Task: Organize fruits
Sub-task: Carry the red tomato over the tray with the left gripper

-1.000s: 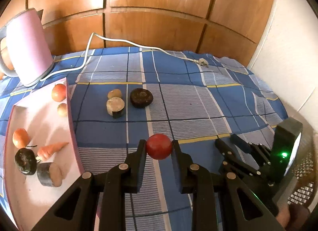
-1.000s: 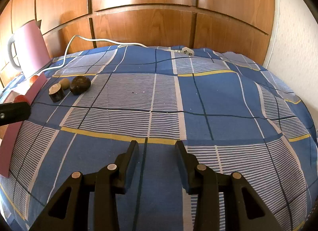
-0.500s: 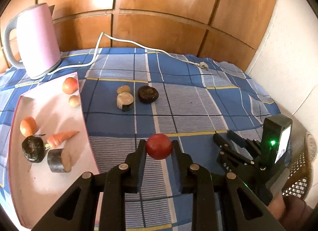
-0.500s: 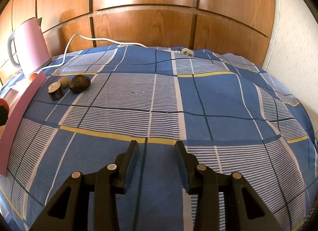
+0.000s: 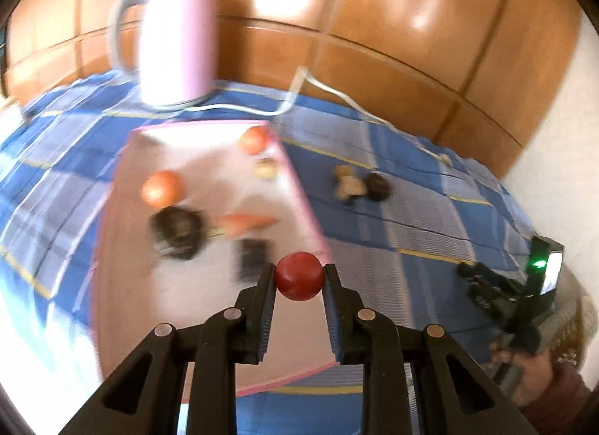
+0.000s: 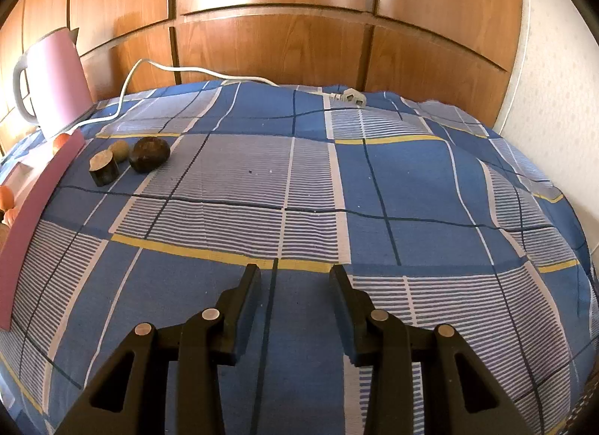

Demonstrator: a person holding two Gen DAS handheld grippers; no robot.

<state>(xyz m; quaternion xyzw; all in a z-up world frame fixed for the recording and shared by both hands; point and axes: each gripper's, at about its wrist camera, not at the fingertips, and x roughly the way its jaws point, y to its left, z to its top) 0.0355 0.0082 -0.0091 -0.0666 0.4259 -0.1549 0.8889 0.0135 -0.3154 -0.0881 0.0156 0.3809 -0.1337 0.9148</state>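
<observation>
1. Two grippers show. The left gripper (image 5: 299,277) is squeezed tight on a small red fruit (image 5: 299,280), one finger on each side of it.
2. The red fruit hangs over the near right corner of the pink tray (image 5: 299,191), by its right edge. It's up in the air, not lying on the tray.
3. The left pic is blurry, so small things are hard to make out.
4. On the tray: an orange round fruit (image 5: 161,188) on the left, another orange-red one (image 5: 254,139) at the far end w/ a small pale bit (image 5: 266,170) next to it, a dark lump (image 5: 179,231), a carrot (image 5: 245,221) & a dark chunk (image 5: 254,255) just behind the red fruit.
5. The right gripper (image 6: 295,277) has its fingers partly apart w/ nothing between them. It sits low over the blue checked cloth (image 6: 374,180).
6. 3 things lie on the cloth just right of the tray, close together: a cut dark stub (image 6: 104,169), a small tan ball (image 6: 120,150) touching it, & a dark round lump (image 6: 149,154) beside them.
7. A pink kettle (image 6: 56,79) stands behind the tray at the far left. Its white cord (image 6: 179,70) runs along the wood wall (image 6: 269,42) to a plug (image 6: 352,96) lying on the cloth.
8. In the left pic the right gripper is at the far right edge w/ a green light (image 5: 539,264) on, & a hand (image 5: 531,371) holding it.
</observation>
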